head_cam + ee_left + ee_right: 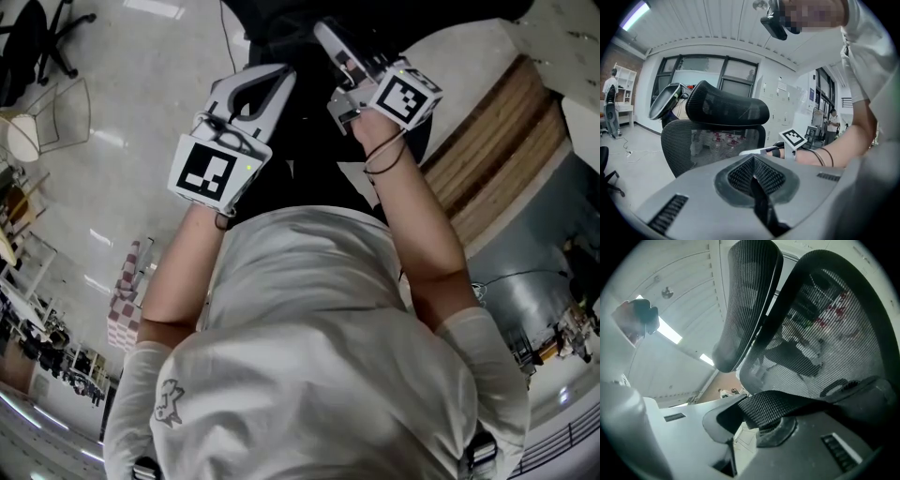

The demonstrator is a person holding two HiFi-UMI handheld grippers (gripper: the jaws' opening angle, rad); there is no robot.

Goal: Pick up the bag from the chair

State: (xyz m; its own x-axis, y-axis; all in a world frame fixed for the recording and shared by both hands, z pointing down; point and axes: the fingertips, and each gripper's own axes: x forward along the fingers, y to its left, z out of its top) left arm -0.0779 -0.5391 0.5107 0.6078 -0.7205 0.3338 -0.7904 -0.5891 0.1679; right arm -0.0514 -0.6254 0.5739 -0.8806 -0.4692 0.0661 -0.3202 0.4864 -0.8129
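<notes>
A black webbing strap point(787, 406) of the bag lies across my right gripper point(754, 416), whose jaws are shut on it. The bag's dark body point(869, 397) shows only at the lower right of the right gripper view. Close behind it rise the chair's grey mesh back point(825, 324) and black headrest point(745, 301). In the head view the right gripper point(323, 33) points into a black mass point(309, 150) where bag and chair cannot be told apart. My left gripper point(752, 161) is shut and holds nothing. It faces the chair back point(693, 145) and headrest point(726, 108), beside the right gripper point(754, 151).
Pale shiny floor lies left of the person in the head view, with a black office chair point(47, 37) at the top left and a checked cloth point(127, 300) lower down. A slatted wooden strip point(506, 141) runs along the right. People point(609, 89) stand far off by the windows.
</notes>
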